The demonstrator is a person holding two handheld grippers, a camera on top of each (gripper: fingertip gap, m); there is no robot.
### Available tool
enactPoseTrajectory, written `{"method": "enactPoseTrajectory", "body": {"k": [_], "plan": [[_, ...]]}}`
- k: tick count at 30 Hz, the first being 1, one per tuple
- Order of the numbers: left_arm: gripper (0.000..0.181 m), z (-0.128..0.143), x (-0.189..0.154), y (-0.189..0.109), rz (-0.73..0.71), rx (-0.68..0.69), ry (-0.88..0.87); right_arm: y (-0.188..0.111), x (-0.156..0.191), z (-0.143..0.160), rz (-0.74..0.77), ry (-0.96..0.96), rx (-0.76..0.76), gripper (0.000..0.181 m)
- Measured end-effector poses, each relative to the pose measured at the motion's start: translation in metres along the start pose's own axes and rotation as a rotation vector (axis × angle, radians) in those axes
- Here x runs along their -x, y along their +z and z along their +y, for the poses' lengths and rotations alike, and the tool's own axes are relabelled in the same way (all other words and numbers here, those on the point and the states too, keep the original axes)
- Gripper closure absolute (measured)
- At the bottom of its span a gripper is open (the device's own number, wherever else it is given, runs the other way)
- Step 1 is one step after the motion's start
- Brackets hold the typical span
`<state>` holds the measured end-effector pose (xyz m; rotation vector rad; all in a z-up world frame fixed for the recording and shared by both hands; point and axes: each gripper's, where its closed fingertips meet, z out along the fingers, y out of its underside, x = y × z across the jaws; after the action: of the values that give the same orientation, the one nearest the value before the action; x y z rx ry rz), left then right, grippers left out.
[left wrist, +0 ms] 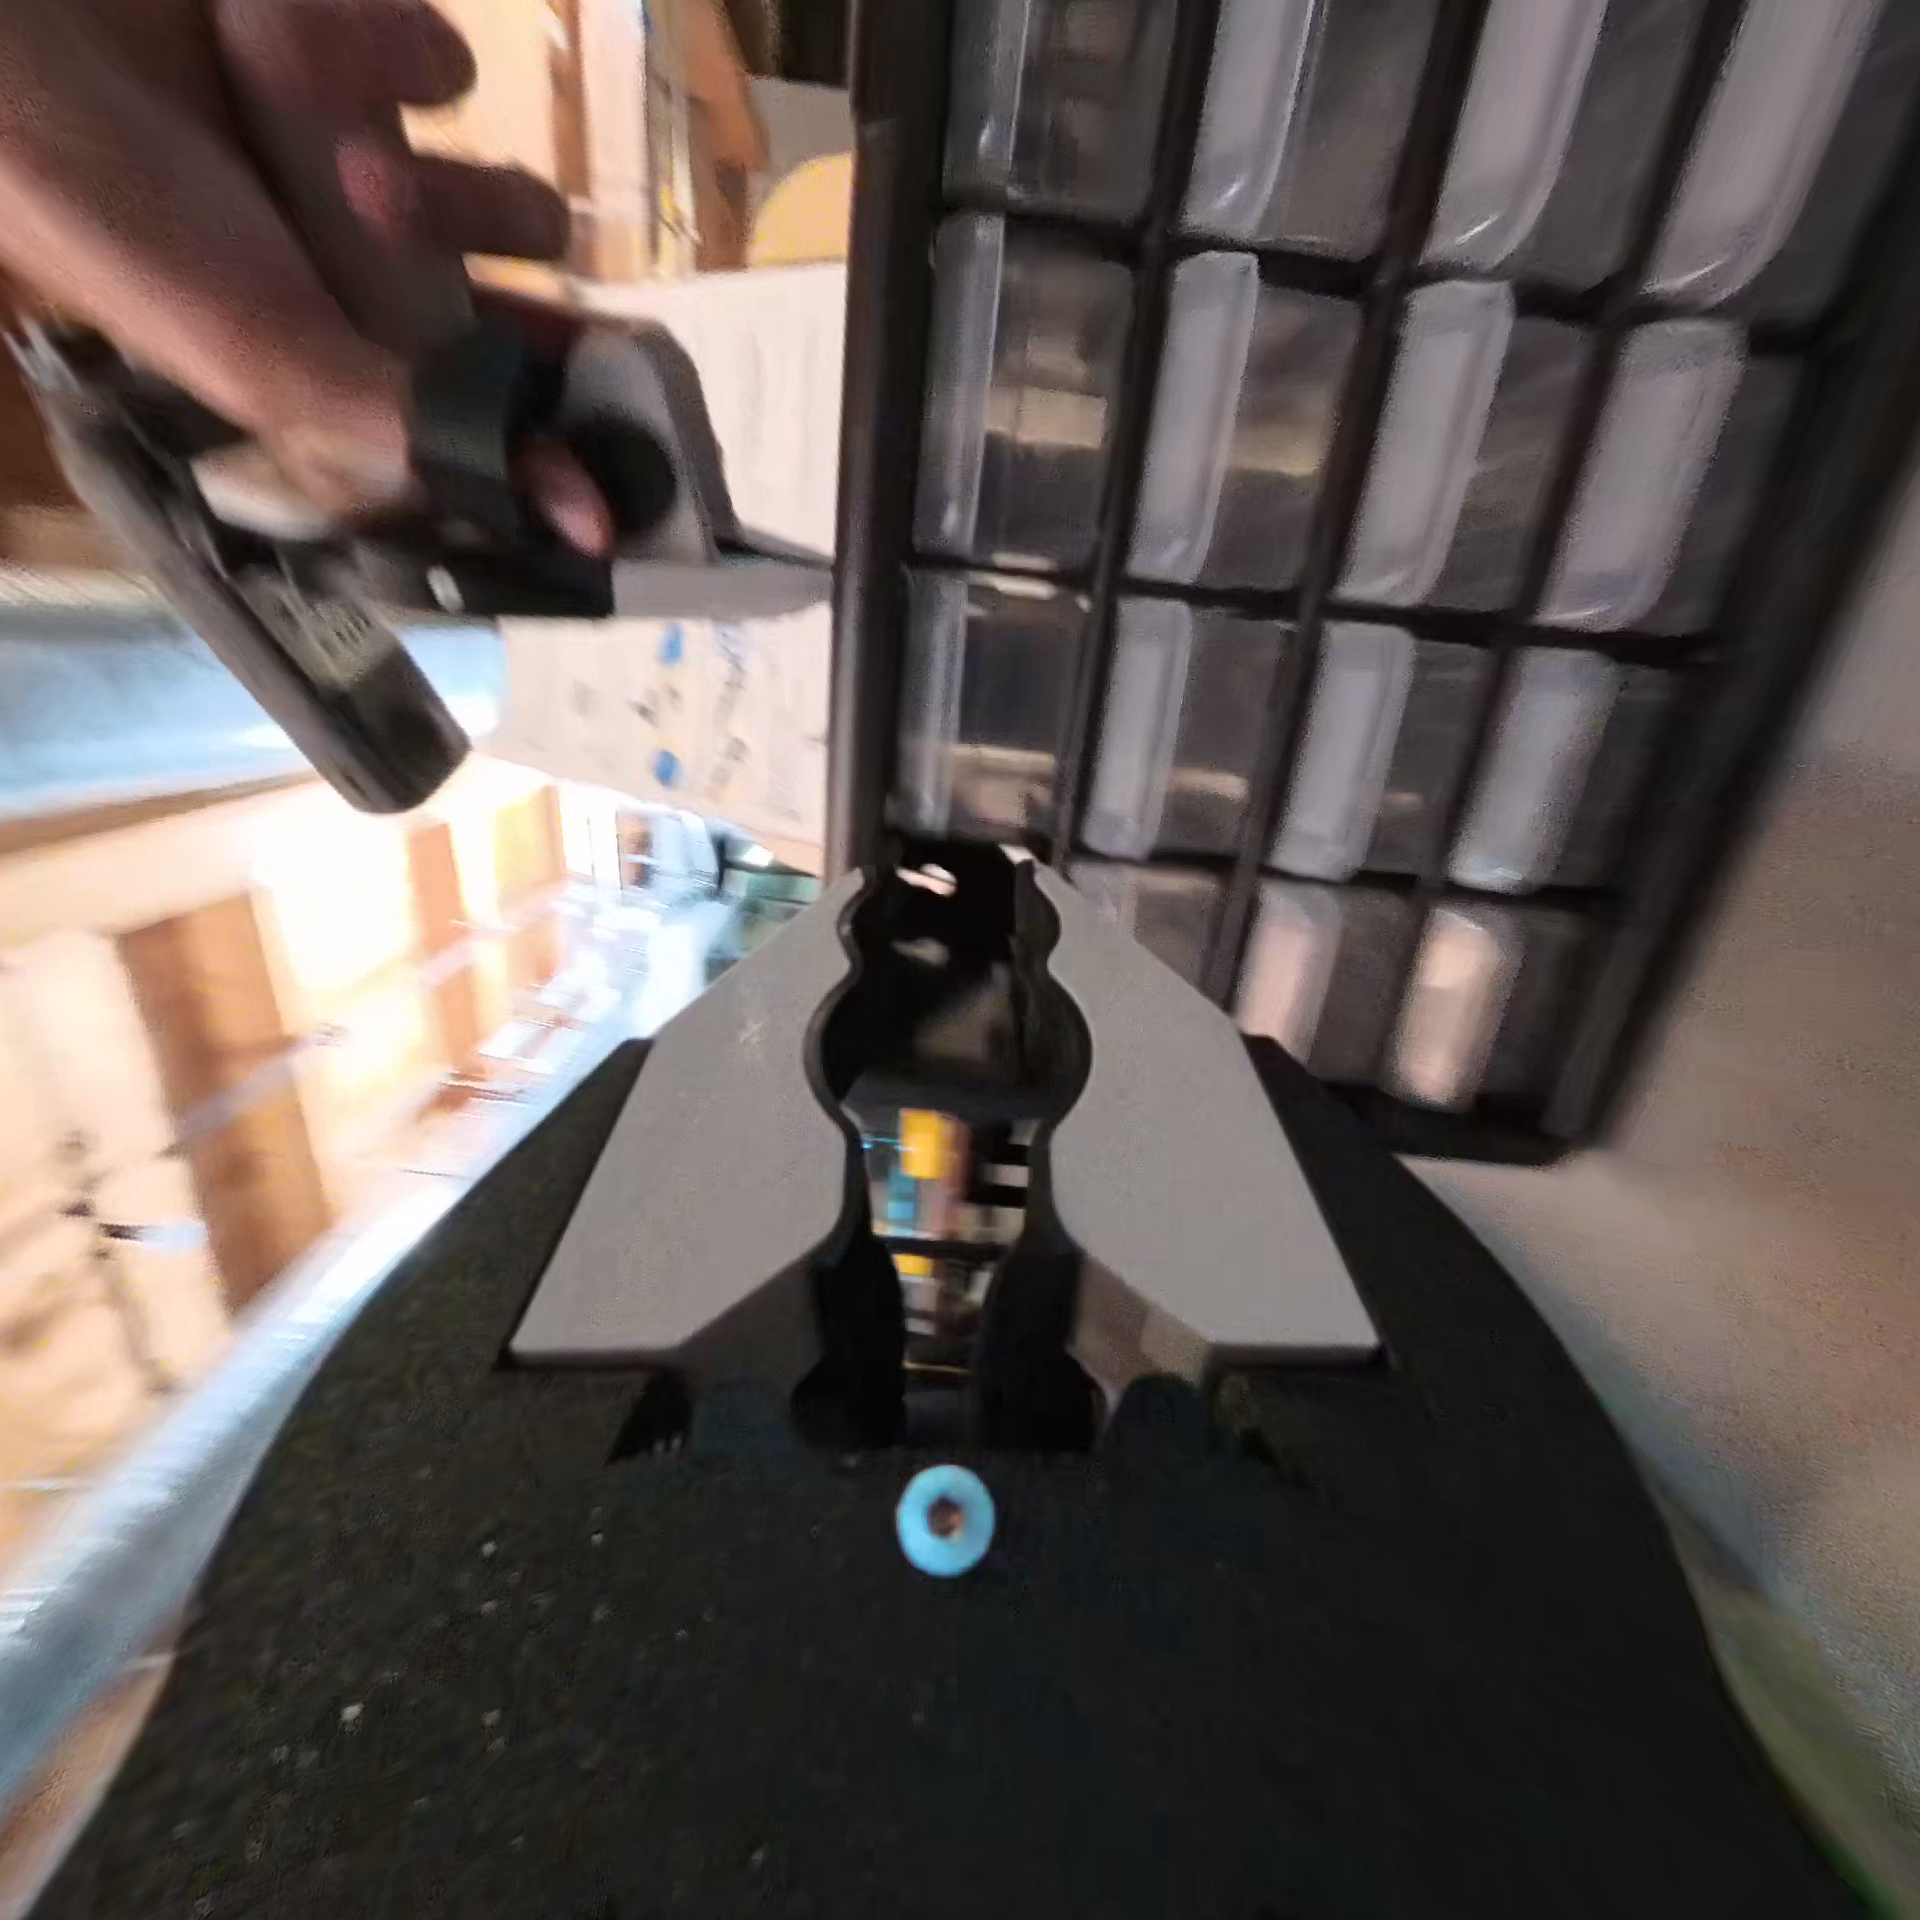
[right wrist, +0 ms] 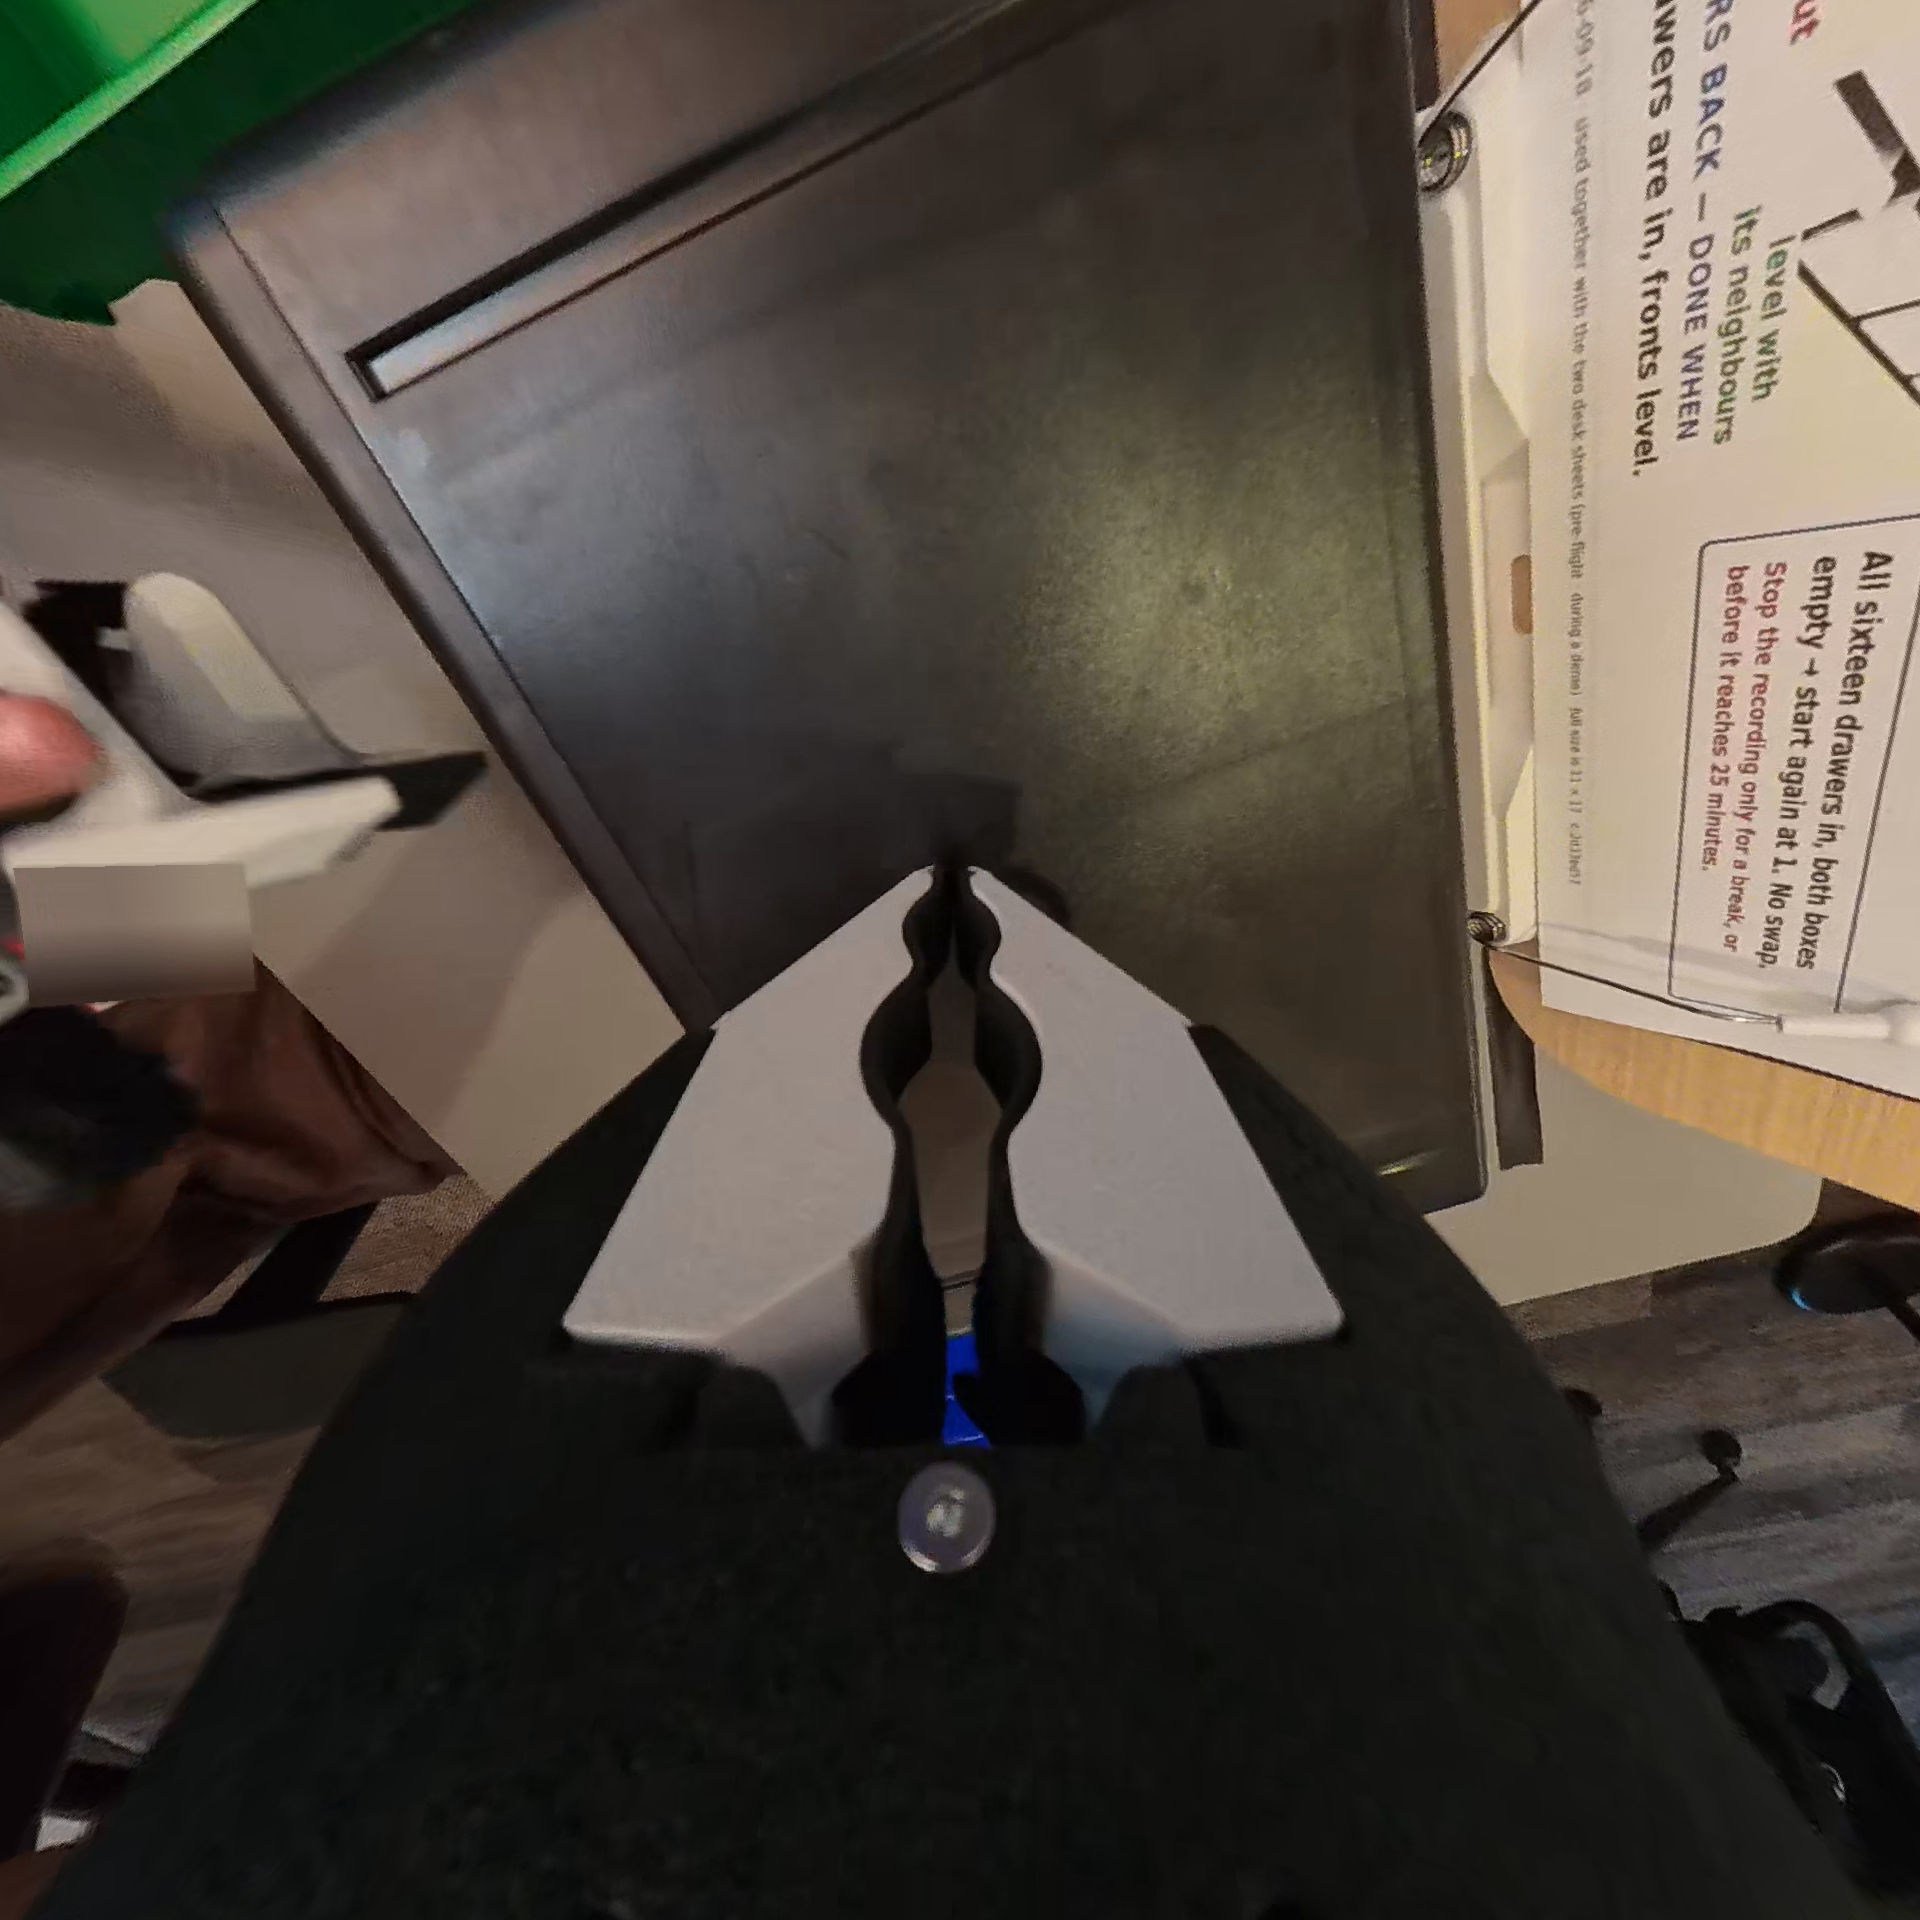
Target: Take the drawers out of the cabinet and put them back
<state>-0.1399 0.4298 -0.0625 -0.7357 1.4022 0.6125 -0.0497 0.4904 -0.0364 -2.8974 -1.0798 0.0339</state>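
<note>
My left gripper (left wrist: 961, 883) has its fingers parted by a narrow gap, with something dark between the tips; it sits right at the lower left corner of the cabinet (left wrist: 1340, 582) front, and I cannot tell through the blur whether it grips a drawer handle or only touches the frame. The cabinet is a black frame filled with rows of clear drawers (left wrist: 1226, 426), all of them looking seated in their slots, and in this view it appears turned on its side. To the left of the cabinet, my right hand (left wrist: 260, 239) holds the other gripper, its grey finger reaching toward the cabinet's edge.

My right gripper (right wrist: 954, 878) is closed down, the tips nearly meeting with nothing between them, and they rest against or just off the plain black outer wall of the cabinet (right wrist: 935, 468). Right of that wall hangs a printed instruction sheet (right wrist: 1714, 520) on a board. Left of the wall, my left gripper (right wrist: 343, 790) shows at the frame's edge. A green bin (right wrist: 156, 114) sits above the cabinet's corner.
</note>
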Motion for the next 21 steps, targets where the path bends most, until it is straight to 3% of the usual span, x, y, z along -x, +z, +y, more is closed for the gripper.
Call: {"method": "enactPoseTrajectory", "body": {"k": [5, 8, 9, 17, 21], "plan": [[0.166, -0.019, 0.007, 0.036, -0.187, -0.049, 0.272, 0.000, 0.000, 0.000, 0.034, 0.044, -0.012, 0.181], [0.165, -0.023, 0.004, 0.038, -0.190, -0.062, 0.247, 0.000, 0.000, 0.000, 0.033, 0.052, -0.026, 0.181], [0.174, -0.024, 0.001, 0.037, -0.180, -0.068, 0.242, 0.000, 0.000, 0.000, 0.029, 0.056, -0.029, 0.181], [0.163, -0.017, -0.002, 0.045, -0.204, -0.028, 0.245, 0.000, -0.001, 0.000, 0.007, 0.051, -0.047, 0.181], [0.168, -0.020, 0.002, 0.046, -0.266, -0.042, 0.276, 0.000, -0.001, 0.000, -0.004, 0.060, -0.058, 0.181]]}}
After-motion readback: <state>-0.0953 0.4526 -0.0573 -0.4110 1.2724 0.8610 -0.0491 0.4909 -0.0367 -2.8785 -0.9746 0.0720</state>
